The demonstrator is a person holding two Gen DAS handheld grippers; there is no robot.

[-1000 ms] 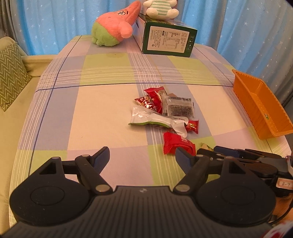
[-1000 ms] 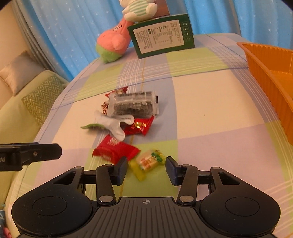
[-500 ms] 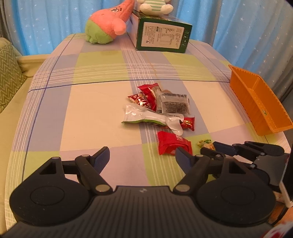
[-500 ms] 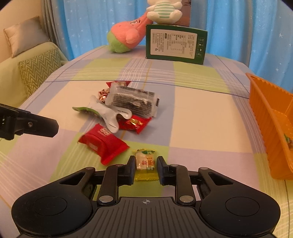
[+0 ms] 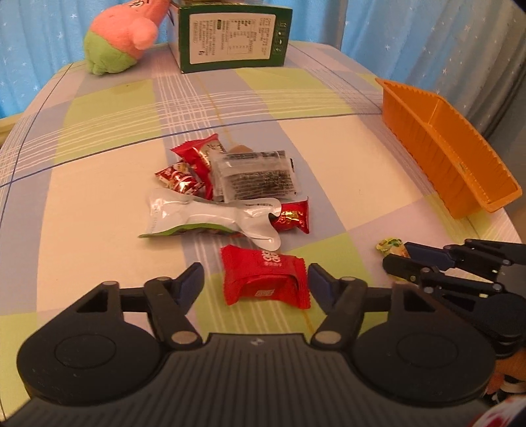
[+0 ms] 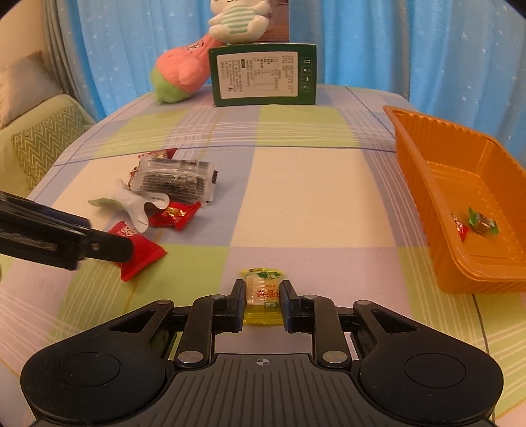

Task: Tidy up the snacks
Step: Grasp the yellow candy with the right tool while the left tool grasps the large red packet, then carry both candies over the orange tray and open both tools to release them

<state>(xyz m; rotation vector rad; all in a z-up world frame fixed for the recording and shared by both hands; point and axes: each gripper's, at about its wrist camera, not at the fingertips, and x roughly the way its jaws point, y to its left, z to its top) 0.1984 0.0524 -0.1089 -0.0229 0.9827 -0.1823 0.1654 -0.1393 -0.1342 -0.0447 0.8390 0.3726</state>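
A red snack packet (image 5: 264,279) lies on the checked tablecloth between the fingers of my left gripper (image 5: 256,277). The jaws are closing, with a gap still showing on the packet's left side. My right gripper (image 6: 263,289) is shut on a small yellow candy (image 6: 263,299), low over the cloth. An orange tray (image 6: 414,170) stands at the right with two wrapped candies (image 6: 481,223) inside. A pile of snacks (image 5: 256,179) lies mid-table: a clear dark pack, a silver pouch (image 5: 203,216) and small red candies.
A green box (image 6: 263,75), a pink plush (image 6: 179,74) and a white plush (image 6: 236,19) stand at the table's far edge before blue curtains. A sofa with a zigzag cushion (image 6: 42,144) is on the left. The table's right edge runs just past the tray.
My left gripper moved forward and down until the red packet sat between its fingers, and its jaws narrowed. My right gripper shut on the yellow candy and swung right, away from the packet.
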